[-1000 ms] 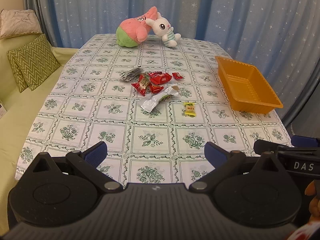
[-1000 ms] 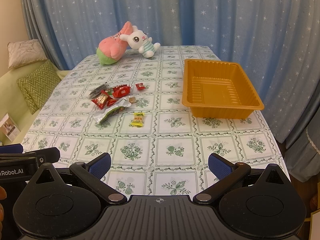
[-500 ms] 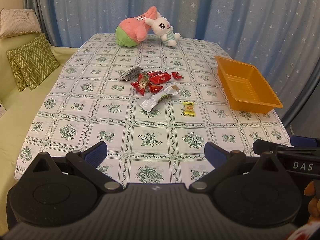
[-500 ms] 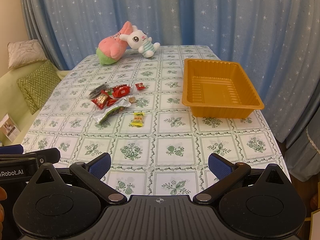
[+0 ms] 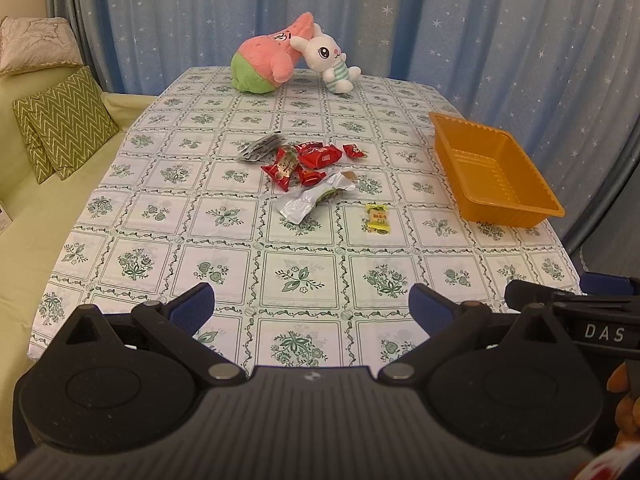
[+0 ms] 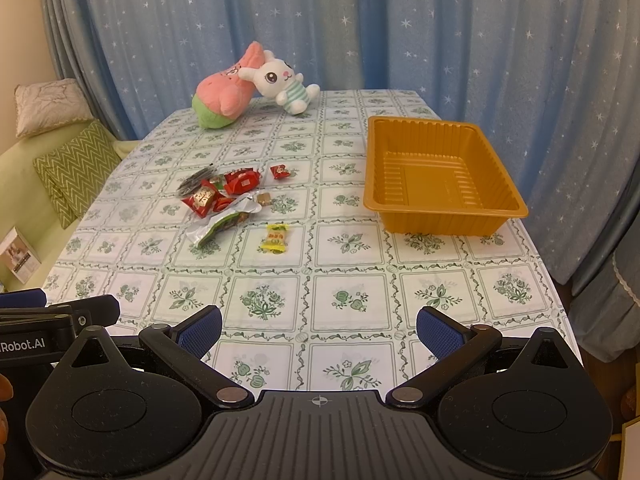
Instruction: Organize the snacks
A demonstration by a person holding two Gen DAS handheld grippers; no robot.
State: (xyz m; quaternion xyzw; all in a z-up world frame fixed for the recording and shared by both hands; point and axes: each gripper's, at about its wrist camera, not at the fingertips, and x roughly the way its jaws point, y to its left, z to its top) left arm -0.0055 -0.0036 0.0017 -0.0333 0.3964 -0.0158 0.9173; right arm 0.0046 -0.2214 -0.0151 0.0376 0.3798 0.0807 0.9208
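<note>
Right wrist view: your snack pile (image 6: 224, 196), red, silver and yellow wrappers, lies mid-table beside the orange tray (image 6: 440, 204); both your left gripper (image 5: 311, 308) and right gripper (image 6: 319, 327) hang released, holding nothing.

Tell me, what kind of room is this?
Probably a home living room: a green sofa with cushions, star-patterned blue curtains, and a table in a floral cloth, with plush toys.

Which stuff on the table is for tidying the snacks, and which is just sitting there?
For the job:
- red snack packets
- silver-green packet
- yellow candy
- grey packet
- orange tray, empty
- left tool and right tool, both open

Just sitting there:
- pink plush
- white bunny
- green cushions
</note>
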